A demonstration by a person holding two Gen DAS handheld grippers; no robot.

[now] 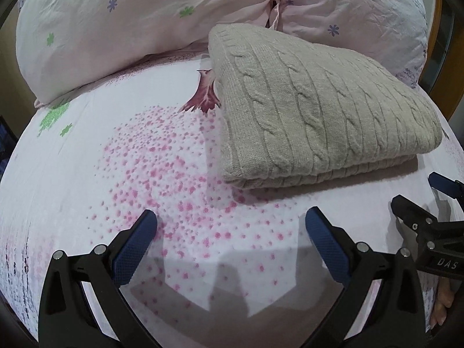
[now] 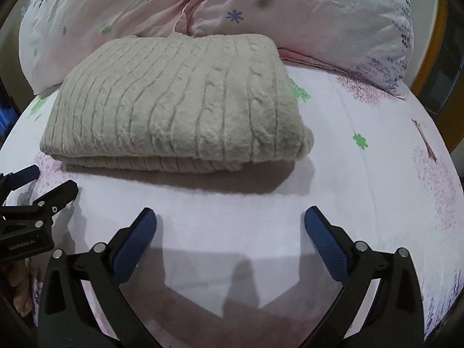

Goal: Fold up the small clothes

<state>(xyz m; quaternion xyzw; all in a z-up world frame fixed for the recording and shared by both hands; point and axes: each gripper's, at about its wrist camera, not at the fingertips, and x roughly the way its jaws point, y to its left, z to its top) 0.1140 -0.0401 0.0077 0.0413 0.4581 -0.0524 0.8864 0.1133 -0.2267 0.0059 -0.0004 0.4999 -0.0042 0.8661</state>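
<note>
Both grippers hang low over the bed (image 1: 72,174) with their fingers spread wide and nothing between them: the left gripper (image 1: 230,226) over the pink-dotted part of the sheet, the right gripper (image 2: 230,226) over a plain pale stretch. Largest in view is the bed itself, covered in a tree-and-flower print, and behind it the bulky pillows (image 2: 319,14) in matching fabric, banked along the far side. Next comes the task's thing, a beige cable-knit sweater (image 2: 174,101), already folded into a thick rectangular stack lying flat on the sheet with its far edge close against the pillows. From the right gripper it lies straight ahead and a little to the left; from the left gripper it lies ahead and off to the right, so the stack sits roughly between the two, with the right gripper apparently facing it more squarely, though the fisheye bend makes that hard to settle. Its long axis seems to run across both views, with the near layered edge turned toward the grippers and apart from them. Judging by its tidy shape, the folding of this piece looks done or nearly so; any further move would mean reaching forward to that near edge, both sides closing in from the corners.
</note>
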